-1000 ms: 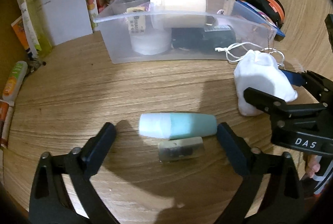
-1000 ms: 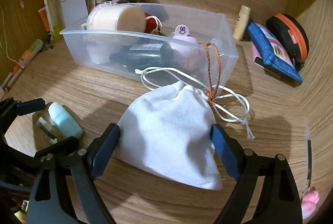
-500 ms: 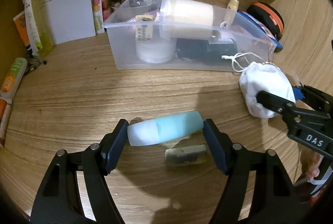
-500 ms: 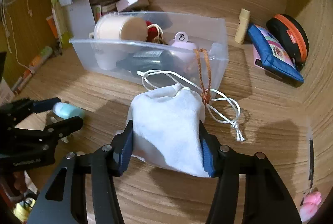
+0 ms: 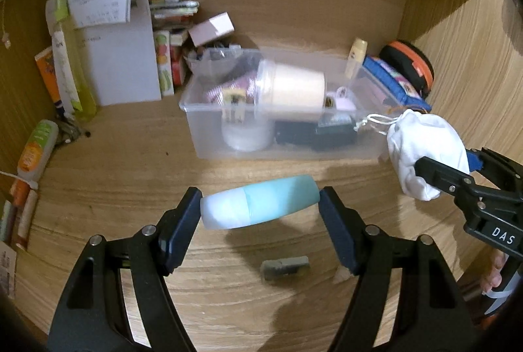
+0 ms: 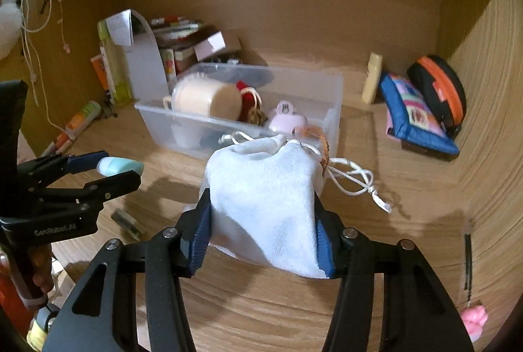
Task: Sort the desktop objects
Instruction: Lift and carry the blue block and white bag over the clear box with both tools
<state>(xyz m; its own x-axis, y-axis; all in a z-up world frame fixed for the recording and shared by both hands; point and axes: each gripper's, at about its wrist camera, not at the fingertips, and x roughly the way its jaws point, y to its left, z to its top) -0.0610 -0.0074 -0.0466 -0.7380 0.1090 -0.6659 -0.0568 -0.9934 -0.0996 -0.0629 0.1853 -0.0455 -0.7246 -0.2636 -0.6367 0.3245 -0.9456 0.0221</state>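
Note:
My left gripper (image 5: 260,218) is shut on a teal and white tube (image 5: 260,204) and holds it above the wooden desk; the tube also shows in the right wrist view (image 6: 120,166). My right gripper (image 6: 263,232) is shut on a white drawstring pouch (image 6: 261,198) and holds it off the desk, in front of the clear plastic bin's (image 6: 333,97) right end. The pouch shows at the right of the left wrist view (image 5: 425,152). The clear bin (image 5: 191,110) holds a beige cup (image 5: 294,87), a dark bottle and other small items.
A small grey eraser-like block (image 5: 285,266) lies on the desk under the tube. A white file holder (image 5: 121,64) and boxes stand at the back left. A blue pouch (image 6: 415,116), an orange-black case (image 6: 438,90) and a beige stick (image 6: 372,77) sit at the back right.
Both grippers closed on their objects and lifted them: the tube rose off the desk, leaving the grey block behind, and the pouch rose toward the bin.

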